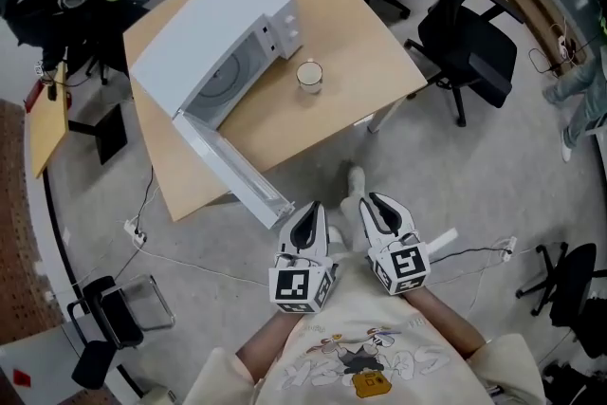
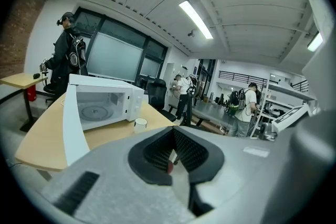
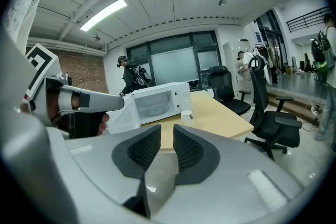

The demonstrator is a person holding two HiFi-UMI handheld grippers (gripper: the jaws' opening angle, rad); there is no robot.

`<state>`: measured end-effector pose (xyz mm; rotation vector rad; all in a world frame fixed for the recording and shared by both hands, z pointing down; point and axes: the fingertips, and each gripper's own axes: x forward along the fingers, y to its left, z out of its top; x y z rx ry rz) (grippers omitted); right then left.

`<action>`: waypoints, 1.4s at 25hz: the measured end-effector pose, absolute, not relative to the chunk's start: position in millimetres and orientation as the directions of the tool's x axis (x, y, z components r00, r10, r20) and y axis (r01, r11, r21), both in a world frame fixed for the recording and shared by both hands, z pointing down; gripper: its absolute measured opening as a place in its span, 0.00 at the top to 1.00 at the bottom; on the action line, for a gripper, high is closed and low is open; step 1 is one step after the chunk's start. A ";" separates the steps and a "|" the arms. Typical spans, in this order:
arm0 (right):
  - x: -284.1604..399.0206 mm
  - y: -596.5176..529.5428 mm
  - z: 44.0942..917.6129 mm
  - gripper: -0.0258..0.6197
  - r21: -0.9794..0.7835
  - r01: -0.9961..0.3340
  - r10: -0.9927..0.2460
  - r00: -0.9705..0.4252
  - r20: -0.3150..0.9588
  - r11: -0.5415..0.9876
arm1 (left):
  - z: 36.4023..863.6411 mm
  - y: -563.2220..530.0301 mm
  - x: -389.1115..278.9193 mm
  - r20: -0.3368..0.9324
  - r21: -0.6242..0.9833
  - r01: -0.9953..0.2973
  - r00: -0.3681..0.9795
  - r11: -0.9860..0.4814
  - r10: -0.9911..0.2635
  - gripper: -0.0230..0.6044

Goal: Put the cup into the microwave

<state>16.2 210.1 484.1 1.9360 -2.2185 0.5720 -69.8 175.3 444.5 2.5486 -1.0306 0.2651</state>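
The white box-shaped microwave [image 1: 213, 52] stands on the light wooden table [image 1: 365, 62] with its door [image 1: 232, 171] swung wide open towards the person. Just in front of the microwave's control panel, the small white cup [image 1: 309, 75] stands upright on the tabletop, outside the oven. Well short of the microwave, past its open door and over the grey floor [image 1: 474, 185], the left gripper [image 1: 310, 210] has its ribbed black pads together and holds nothing. Beside it, farther from the microwave door, the right gripper [image 1: 373, 203] has its jaws a narrow slit apart, empty. The cup stands well ahead of both grippers, untouched.
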 end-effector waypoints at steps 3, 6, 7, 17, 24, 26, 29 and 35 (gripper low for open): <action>27.4 169.7 485.4 0.84 -0.196 -0.973 -0.920 -0.186 0.344 0.124 | 446.1 144.0 -57.2 0.327 0.270 -0.707 0.706 -0.654 -0.628 0.96; 41.4 128.9 483.3 0.84 -0.203 -0.968 -0.913 -0.214 0.347 0.150 | 443.9 106.7 -43.9 0.325 0.268 -0.728 0.685 -0.631 -0.652 0.96; 45.3 116.0 482.3 0.84 -0.201 -0.965 -0.908 -0.230 0.350 0.167 | 444.3 93.9 -39.4 0.326 0.272 -0.738 0.675 -0.618 -0.662 0.96; 77.6 3.4 485.0 0.81 -0.192 -0.916 -0.843 -0.399 0.362 0.351 | 448.6 -14.5 -2.4 0.342 0.261 -0.830 0.556 -0.492 -0.757 0.96; 71.3 -33.1 497.0 0.71 -0.172 -0.905 -0.833 -0.426 0.353 0.390 | 448.3 -39.0 -14.5 0.344 0.268 -0.863 0.501 -0.429 -0.794 0.96; 66.0 -40.9 498.7 0.65 -0.160 -0.905 -0.838 -0.426 0.341 0.395 | 448.3 -41.2 -22.4 0.342 0.258 -0.868 0.493 -0.425 -0.800 0.96; 65.4 -57.8 504.3 0.60 -0.125 -0.911 -0.850 -0.411 0.331 0.392 | 452.6 -45.3 -37.0 0.345 0.254 -0.883 0.463 -0.393 -0.817 0.96; 57.4 -87.6 540.4 0.46 -0.048 -0.913 -0.844 -0.393 0.366 0.405 | 453.0 -45.3 -58.2 0.355 0.244 -0.904 0.421 -0.352 -0.835 0.96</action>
